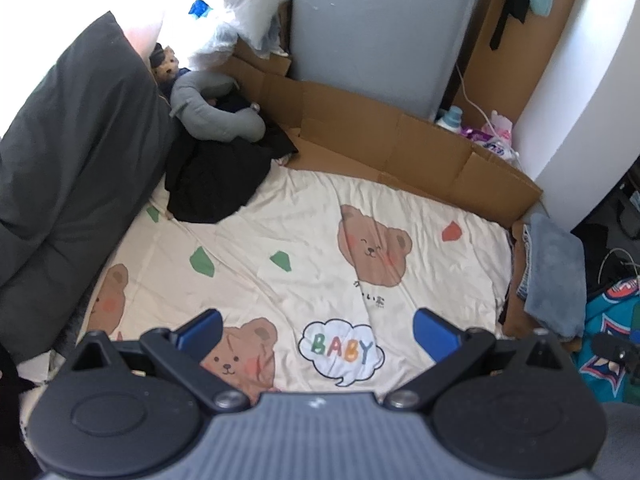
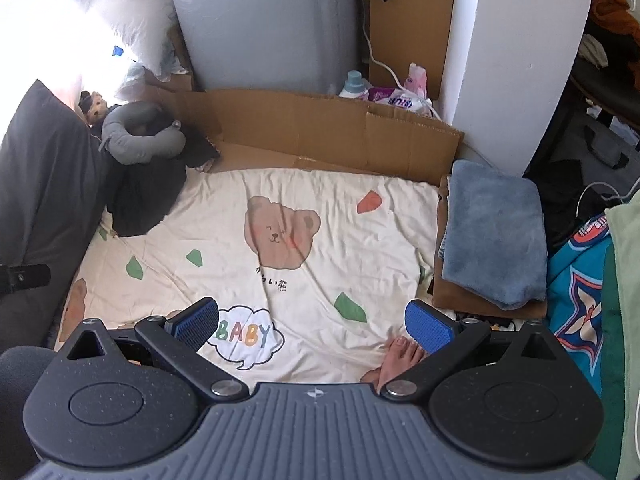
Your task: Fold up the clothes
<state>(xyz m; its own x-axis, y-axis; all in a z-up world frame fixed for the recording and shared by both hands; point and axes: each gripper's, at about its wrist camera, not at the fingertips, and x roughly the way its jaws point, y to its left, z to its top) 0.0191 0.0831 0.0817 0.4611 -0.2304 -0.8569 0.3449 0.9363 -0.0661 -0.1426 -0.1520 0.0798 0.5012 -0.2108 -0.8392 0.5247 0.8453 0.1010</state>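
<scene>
**Both grippers empty above the sheet, next garment not yet picked**

The left gripper [image 1: 316, 330] and the right gripper [image 2: 312, 320] hang over the bear-print sheet [image 1: 280, 216], each with its blue pads spread wide apart and nothing between them. Judging from this, the step in hand is fetching a garment. At the right edge of the sheet lies a folded pile [image 2: 492, 236], a blue-grey piece on top of a brown one. It looks finished, and its long axis runs near to far.

The likely next piece is the black clothing heap [image 1: 216, 180] at the far left corner, just beside the dark duvet [image 1: 68, 152] and touching a grey neck pillow [image 1: 208, 108]. It is crumpled, so no axis or heading can be read. The next move calls for reaching far left, pinching an edge, and dragging it onto the open middle to spread. A bare foot [image 2: 398, 358] rests on the near edge.
</scene>
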